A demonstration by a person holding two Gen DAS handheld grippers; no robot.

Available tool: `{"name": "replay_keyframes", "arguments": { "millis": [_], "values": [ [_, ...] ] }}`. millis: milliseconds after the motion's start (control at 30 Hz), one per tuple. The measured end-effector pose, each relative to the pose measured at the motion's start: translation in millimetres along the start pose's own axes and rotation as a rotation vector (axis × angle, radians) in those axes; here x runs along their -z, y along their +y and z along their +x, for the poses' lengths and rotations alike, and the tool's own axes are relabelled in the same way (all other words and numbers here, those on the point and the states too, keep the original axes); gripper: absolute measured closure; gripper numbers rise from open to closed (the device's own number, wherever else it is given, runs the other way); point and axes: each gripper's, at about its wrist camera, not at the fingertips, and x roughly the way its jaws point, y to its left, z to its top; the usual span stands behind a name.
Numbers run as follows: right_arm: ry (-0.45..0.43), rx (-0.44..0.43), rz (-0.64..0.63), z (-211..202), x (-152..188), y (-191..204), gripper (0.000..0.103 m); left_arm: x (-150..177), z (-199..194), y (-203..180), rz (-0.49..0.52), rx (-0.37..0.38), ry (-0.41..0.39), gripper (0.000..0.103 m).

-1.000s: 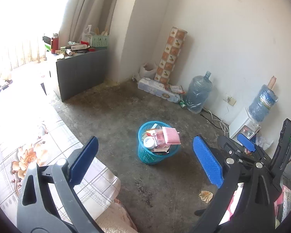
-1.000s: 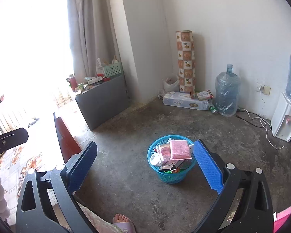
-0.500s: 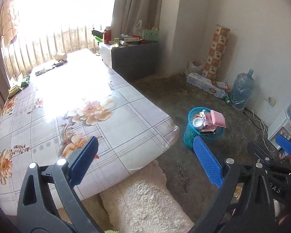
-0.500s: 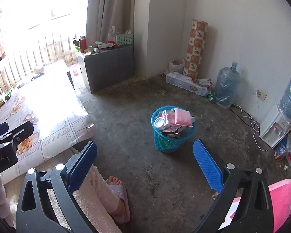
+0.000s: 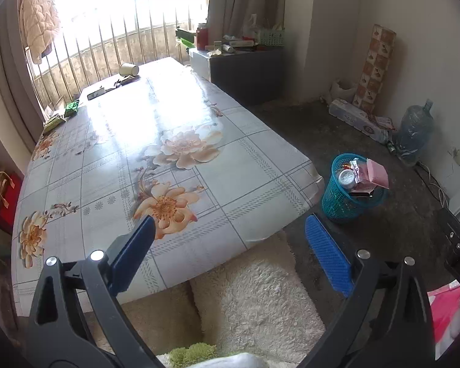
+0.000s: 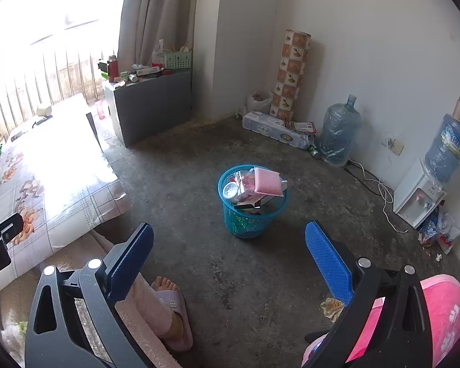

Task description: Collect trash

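Note:
A blue mesh trash basket (image 6: 251, 214) stands on the concrete floor, full of wrappers, a can and a pink pack; it also shows in the left wrist view (image 5: 342, 202). My left gripper (image 5: 230, 257) is open and empty over the near edge of the flowered table (image 5: 199, 165). My right gripper (image 6: 230, 260) is open and empty above the floor, short of the basket. On the table's far end lie a paper cup (image 5: 128, 69), a dark wrapper (image 5: 96, 92) and green packets (image 5: 70, 109). A crumpled scrap (image 6: 331, 306) lies on the floor.
A grey cabinet (image 6: 153, 104) with clutter stands by the curtain. A patterned roll (image 6: 291, 73), water bottles (image 6: 337, 132) and a dispenser (image 6: 414, 196) line the wall. A furry white seat (image 5: 254, 294) is under the table edge. A slippered foot (image 6: 168, 294) is near.
Both views have swung left. The left gripper turned from the basket to the table, which now fills its view. The right gripper pulled back from the basket. Both stayed open.

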Motion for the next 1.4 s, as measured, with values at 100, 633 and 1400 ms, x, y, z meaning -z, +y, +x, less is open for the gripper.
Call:
{"name": "replay_keyframes", "arguments": {
  "millis": [100, 633, 1400],
  "values": [
    [-0.004, -0.002, -0.011, 1, 0, 0, 0.007, 2, 0, 0, -0.004, -0.013, 0.007, 0.009],
    [0.005, -0.018, -0.048, 8, 1, 1, 0.007, 5, 5, -9, 0.009, -0.005, 0.029, 0.009],
    [0.019, -0.004, -0.052, 7, 3, -6, 0.007, 6, 7, -19, 0.019, 0.071, 0.069, 0.009]
  ]
}}
